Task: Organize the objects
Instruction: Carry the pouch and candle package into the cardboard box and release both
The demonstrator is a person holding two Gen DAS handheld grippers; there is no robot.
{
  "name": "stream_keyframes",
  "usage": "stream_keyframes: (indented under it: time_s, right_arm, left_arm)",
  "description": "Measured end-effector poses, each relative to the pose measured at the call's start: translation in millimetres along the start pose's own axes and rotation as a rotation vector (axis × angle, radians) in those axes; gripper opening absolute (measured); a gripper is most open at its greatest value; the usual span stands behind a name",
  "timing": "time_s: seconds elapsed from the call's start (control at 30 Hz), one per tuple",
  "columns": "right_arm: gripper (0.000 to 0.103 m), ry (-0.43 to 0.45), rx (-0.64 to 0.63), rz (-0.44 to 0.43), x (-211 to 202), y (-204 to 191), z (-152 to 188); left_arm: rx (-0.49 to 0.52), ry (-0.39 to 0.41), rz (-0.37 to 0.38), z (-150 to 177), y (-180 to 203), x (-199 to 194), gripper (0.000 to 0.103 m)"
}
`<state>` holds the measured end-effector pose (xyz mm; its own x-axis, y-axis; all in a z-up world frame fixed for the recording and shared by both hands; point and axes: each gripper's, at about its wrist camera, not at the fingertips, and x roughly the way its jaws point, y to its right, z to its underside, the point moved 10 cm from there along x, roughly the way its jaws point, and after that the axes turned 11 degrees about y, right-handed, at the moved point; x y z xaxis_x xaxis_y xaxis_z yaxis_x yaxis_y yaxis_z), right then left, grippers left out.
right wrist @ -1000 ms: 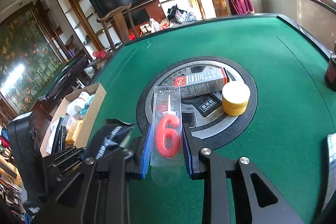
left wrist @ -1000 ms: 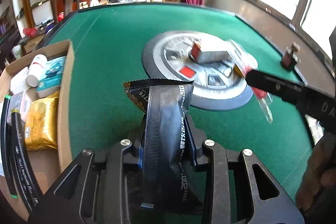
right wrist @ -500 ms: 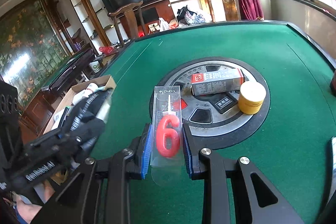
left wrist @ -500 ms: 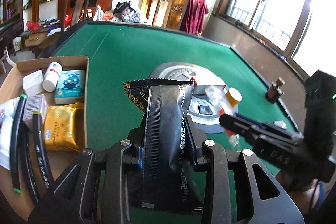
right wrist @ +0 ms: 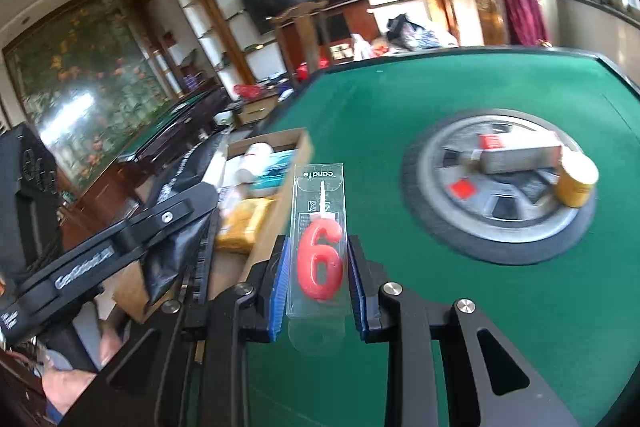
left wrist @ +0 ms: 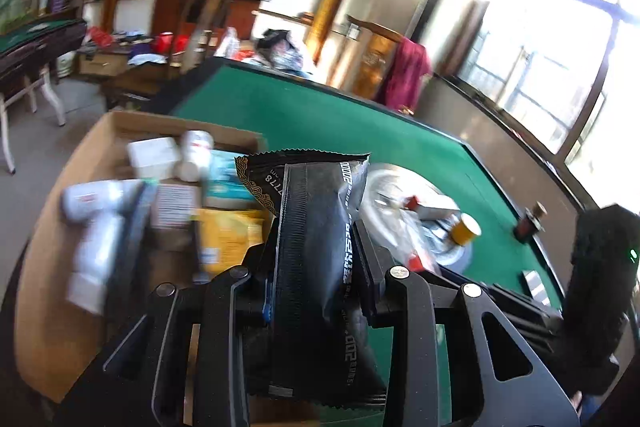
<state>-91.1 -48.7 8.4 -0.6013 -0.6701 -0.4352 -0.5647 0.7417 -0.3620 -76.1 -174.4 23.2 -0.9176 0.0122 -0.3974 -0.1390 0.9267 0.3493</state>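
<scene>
My left gripper point(left wrist: 320, 251) is shut on a black foil packet point(left wrist: 320, 227) that stands upright between its pads, over the near edge of a cardboard box point(left wrist: 52, 239). The box holds a yellow pouch point(left wrist: 228, 239), a white bottle point(left wrist: 92, 203), a white carton point(left wrist: 154, 155) and other items. My right gripper point(right wrist: 318, 267) is shut on a clear pack with a red number-six candle point(right wrist: 320, 259), above the green felt just right of the box point(right wrist: 280, 223). The left gripper with its packet point(right wrist: 176, 251) shows at the left of the right wrist view.
On the table's grey round centre plate point(right wrist: 440, 163) lie a long grey-and-red carton point(right wrist: 520, 155) and a yellow jar point(right wrist: 576, 179). A small dark bottle point(left wrist: 530, 223) stands near the table's right edge. Chairs, shelves and a television fill the room behind.
Both grippers have swung left toward the cardboard box, which now looms larger under the left one. The centre plate has slid to the right in both views. Each grip stays the same.
</scene>
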Motion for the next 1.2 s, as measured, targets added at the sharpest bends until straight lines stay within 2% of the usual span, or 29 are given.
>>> stream_keyframes:
  time_s: [0.13,0.27,0.33,0.53,0.87,1.1,1.2]
  right_arm:
    - [0.027,-0.017,-0.046,-0.033,15,-33,8]
    - [0.027,-0.042,-0.084,-0.052,32,-62,18]
    - [0.027,-0.055,-0.107,-0.05,40,-73,23]
    - [0.027,-0.097,-0.145,-0.028,59,-87,41]
    - [0.027,-0.139,-0.164,-0.039,68,-89,62]
    - [0.029,-0.151,-0.157,-0.047,64,-88,62]
    - [0.031,-0.118,-0.146,-0.045,57,-85,53]
  left_arm:
    - [-0.056,0.014,-0.078,-3,-44,-5,0.031]
    - [-0.082,-0.014,-0.135,4,-73,-4,0.031]
    - [-0.068,-0.031,-0.192,9,-84,-3,0.031]
    - [-0.07,-0.081,-0.208,21,-90,5,0.031]
    - [-0.037,-0.092,-0.231,23,-89,9,0.031]
    - [-0.04,-0.094,-0.243,21,-91,12,0.031]
    - [-0.054,-0.09,-0.233,20,-92,11,0.031]
